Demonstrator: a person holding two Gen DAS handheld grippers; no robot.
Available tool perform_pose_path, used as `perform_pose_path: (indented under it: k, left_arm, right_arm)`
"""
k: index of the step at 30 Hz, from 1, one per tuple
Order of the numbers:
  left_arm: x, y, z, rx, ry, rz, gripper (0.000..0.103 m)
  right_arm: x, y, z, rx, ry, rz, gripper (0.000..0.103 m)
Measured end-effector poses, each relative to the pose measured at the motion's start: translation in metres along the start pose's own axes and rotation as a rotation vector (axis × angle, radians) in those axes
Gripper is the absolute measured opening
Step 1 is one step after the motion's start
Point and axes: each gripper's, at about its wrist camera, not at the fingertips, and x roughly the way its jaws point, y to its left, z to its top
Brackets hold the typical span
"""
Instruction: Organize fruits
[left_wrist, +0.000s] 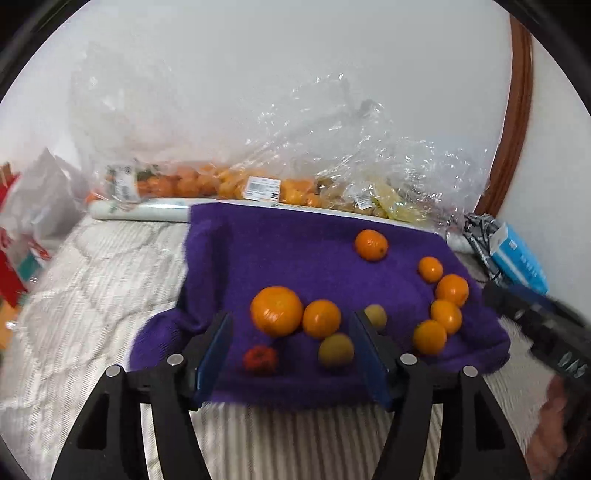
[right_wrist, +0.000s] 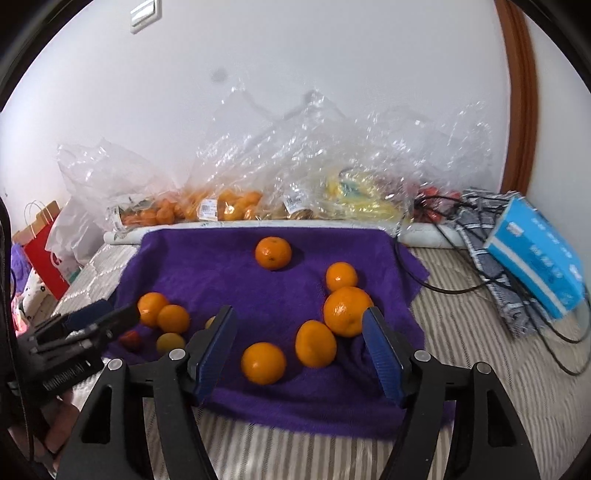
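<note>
A purple towel (left_wrist: 295, 254) (right_wrist: 236, 266) lies on the bed with several loose fruits on it. In the left wrist view a large orange (left_wrist: 276, 311), a smaller orange (left_wrist: 321, 318), a yellow-green fruit (left_wrist: 336, 350) and a small red fruit (left_wrist: 260, 359) lie just ahead of my open, empty left gripper (left_wrist: 291, 332). A curved row of oranges (left_wrist: 446, 314) sits at the right. My right gripper (right_wrist: 300, 326) is open and empty, with oranges (right_wrist: 263, 362) (right_wrist: 316, 343) (right_wrist: 347, 311) between and ahead of its fingers. The left gripper (right_wrist: 99, 319) shows at the left in the right wrist view.
Clear plastic bags of oranges (left_wrist: 207, 182) (right_wrist: 221, 206) and yellow fruit (right_wrist: 354, 199) line the wall behind the towel. A blue tissue pack (right_wrist: 535, 254) (left_wrist: 519, 258), a checked cloth and black cables (right_wrist: 480, 280) lie at the right. A red paper bag (right_wrist: 44, 254) stands at the left.
</note>
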Motion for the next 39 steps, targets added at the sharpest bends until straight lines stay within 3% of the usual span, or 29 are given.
perform_pose_path:
  k: [8, 13, 14, 16, 26, 33, 39]
  left_arm:
    - [-0.072, -0.010, -0.007, 0.020, 0.005, -0.007, 0.080]
    - [-0.114, -0.017, -0.013, 0.033, -0.024, 0.008, 0.083]
    - [-0.122, -0.018, -0.015, 0.032, -0.029, 0.006, 0.083]
    - [-0.140, -0.019, -0.019, 0.027, -0.048, 0.003, 0.085]
    - [-0.208, -0.029, -0.041, 0.042, -0.118, 0.013, 0.088]
    - [-0.238, -0.033, -0.040, 0.049, -0.168, 0.003, 0.090]
    - [-0.239, -0.033, -0.038, 0.046, -0.171, 0.010, 0.091]
  right_arm:
    - [-0.080, 0.012, -0.004, 0.038, -0.031, -0.034, 0.074]
    - [-0.128, 0.011, -0.014, 0.077, -0.013, -0.088, 0.074]
    - [-0.136, 0.011, -0.018, 0.082, -0.014, -0.100, 0.076]
    - [-0.155, 0.010, -0.026, 0.084, -0.032, -0.091, 0.090]
    - [-0.229, 0.014, -0.053, 0.087, -0.081, -0.097, 0.101]
    - [-0.267, 0.016, -0.054, 0.070, -0.134, -0.140, 0.102]
    - [-0.274, 0.015, -0.052, 0.065, -0.150, -0.145, 0.102]
